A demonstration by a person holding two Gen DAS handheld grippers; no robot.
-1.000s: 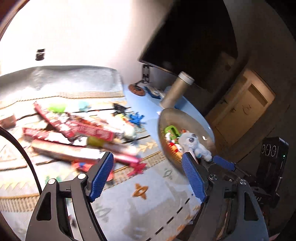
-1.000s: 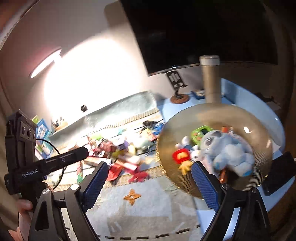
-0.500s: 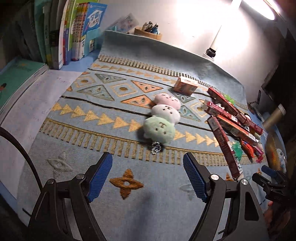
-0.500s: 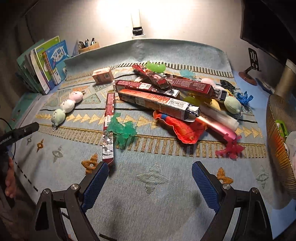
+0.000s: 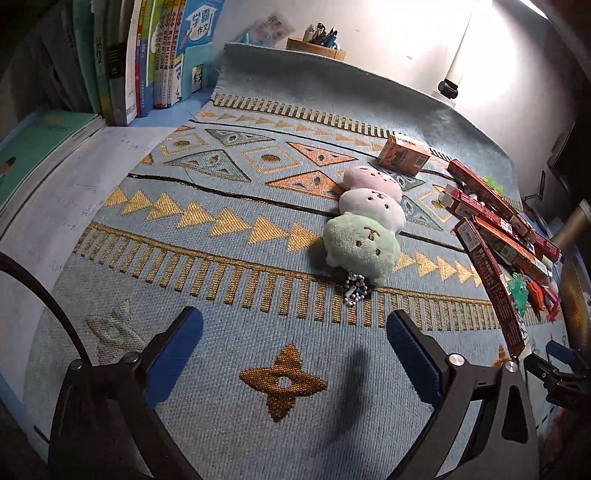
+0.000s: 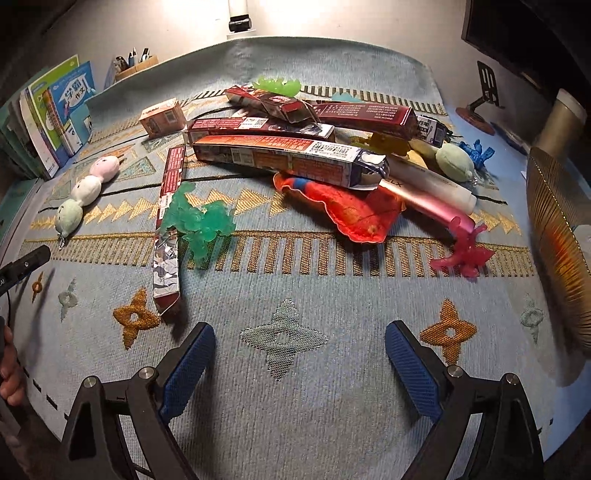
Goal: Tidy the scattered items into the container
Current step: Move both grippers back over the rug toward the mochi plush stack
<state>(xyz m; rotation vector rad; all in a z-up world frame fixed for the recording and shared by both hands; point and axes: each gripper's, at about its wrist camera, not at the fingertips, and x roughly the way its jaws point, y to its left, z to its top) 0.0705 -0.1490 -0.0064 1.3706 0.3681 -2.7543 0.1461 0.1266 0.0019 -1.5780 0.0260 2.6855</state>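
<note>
A plush string of three balls, pink, white and green (image 5: pixel 364 225), lies on the patterned mat just beyond my left gripper (image 5: pixel 293 343), whose jaws are opening with nothing between them. My right gripper (image 6: pixel 299 354) hangs over bare mat, jaws also opening and empty. Beyond it lies a heap: long red boxes (image 6: pixel 284 155), a green jelly toy (image 6: pixel 197 221), a red flat toy (image 6: pixel 351 206), a pink jelly figure (image 6: pixel 463 251), a white tube (image 6: pixel 432 181). The woven gold basket (image 6: pixel 557 236) stands at the right edge.
Books (image 5: pixel 147 55) stand along the far left and sheets of paper (image 5: pixel 55 192) lie beside the mat. A small orange box (image 5: pixel 404 153) sits behind the plush. A pen holder (image 5: pixel 317 46), a lamp post (image 6: pixel 238 22) and a metal flask (image 6: pixel 561 122) line the back.
Both views swung from the basket and wall down to the mat, then stayed nearly still. Both grippers' jaws stand wider than before.
</note>
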